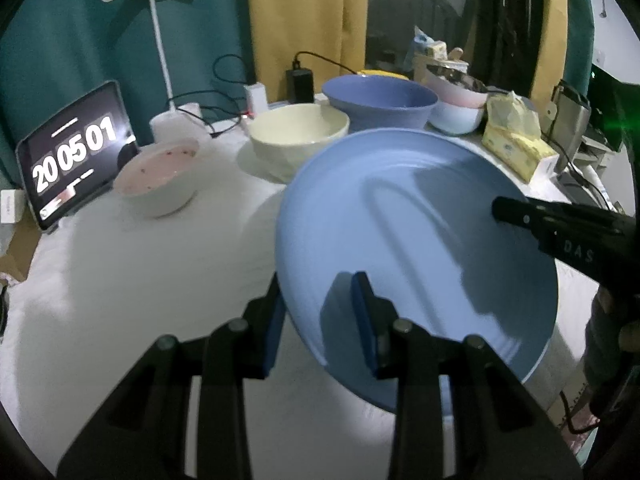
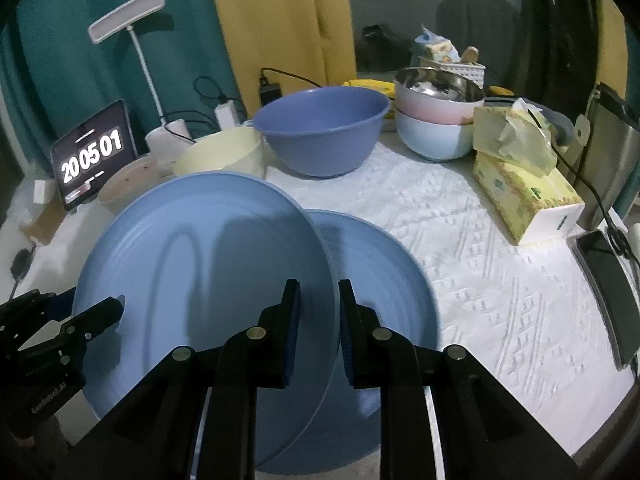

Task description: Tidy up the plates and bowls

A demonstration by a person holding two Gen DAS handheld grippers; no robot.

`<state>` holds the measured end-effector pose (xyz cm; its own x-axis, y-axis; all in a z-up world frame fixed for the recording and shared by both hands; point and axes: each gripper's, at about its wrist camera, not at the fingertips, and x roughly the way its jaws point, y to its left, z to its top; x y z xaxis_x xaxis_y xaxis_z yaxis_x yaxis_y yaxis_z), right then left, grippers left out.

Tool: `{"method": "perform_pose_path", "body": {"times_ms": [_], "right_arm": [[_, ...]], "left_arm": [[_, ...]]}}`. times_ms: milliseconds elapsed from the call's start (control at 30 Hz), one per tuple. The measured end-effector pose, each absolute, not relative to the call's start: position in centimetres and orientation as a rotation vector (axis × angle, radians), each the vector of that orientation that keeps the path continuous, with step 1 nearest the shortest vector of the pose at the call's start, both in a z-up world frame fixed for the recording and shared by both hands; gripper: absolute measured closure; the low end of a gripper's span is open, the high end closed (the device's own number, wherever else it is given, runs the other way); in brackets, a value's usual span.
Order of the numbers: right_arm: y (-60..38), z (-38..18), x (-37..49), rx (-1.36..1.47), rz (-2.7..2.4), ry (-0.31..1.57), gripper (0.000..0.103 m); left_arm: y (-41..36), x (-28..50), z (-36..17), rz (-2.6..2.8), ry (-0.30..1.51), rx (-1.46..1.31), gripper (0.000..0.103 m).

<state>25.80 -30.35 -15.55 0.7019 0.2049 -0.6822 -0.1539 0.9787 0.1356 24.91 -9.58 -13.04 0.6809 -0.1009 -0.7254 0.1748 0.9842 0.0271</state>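
Note:
Both grippers hold one large blue plate (image 1: 416, 248) (image 2: 208, 264) above the white tablecloth. My left gripper (image 1: 320, 320) is shut on its left rim, one pad above and one below. My right gripper (image 2: 319, 320) is shut on the opposite rim. Each shows in the other's view: the right gripper (image 1: 504, 210) and the left gripper (image 2: 112, 308). A second blue plate (image 2: 380, 280) lies on the cloth, partly under the held one. Behind stand a pink speckled bowl (image 1: 160, 172), a cream bowl (image 1: 300, 132), a dark blue bowl (image 2: 320, 128) and a stack of pink and pale blue bowls (image 2: 436, 120).
A tablet clock (image 1: 76, 152) and a desk lamp (image 1: 160, 40) stand at the back left with chargers and cables. A yellow tissue box (image 2: 520, 192), a steel flask (image 2: 612, 152) and a phone (image 2: 608, 292) line the right edge. White patterned cloth (image 2: 500, 300) covers the table.

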Motion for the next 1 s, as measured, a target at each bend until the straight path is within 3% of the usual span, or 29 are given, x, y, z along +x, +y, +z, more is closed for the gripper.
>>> {"method": "perform_pose_path", "body": {"times_ms": [567,900,1000], "right_arm": [[-34.2,-17.2,28.0,0.102,0.123,0.802,0.083],[-34.5,-17.3,27.6,0.112,0.1,0.81,0.083],[-34.6,-17.0,27.3,0.123,0.096,0.808,0.082]], "left_arm": [[-13.3,27.9,-15.1,-0.224,0.86,0.141,0.069],[-14.0,28.3,-15.8,-0.236,0.879,0.184,0.065],[-14.0,28.3,-15.8,-0.258,0.886,0.186,0.059]]}}
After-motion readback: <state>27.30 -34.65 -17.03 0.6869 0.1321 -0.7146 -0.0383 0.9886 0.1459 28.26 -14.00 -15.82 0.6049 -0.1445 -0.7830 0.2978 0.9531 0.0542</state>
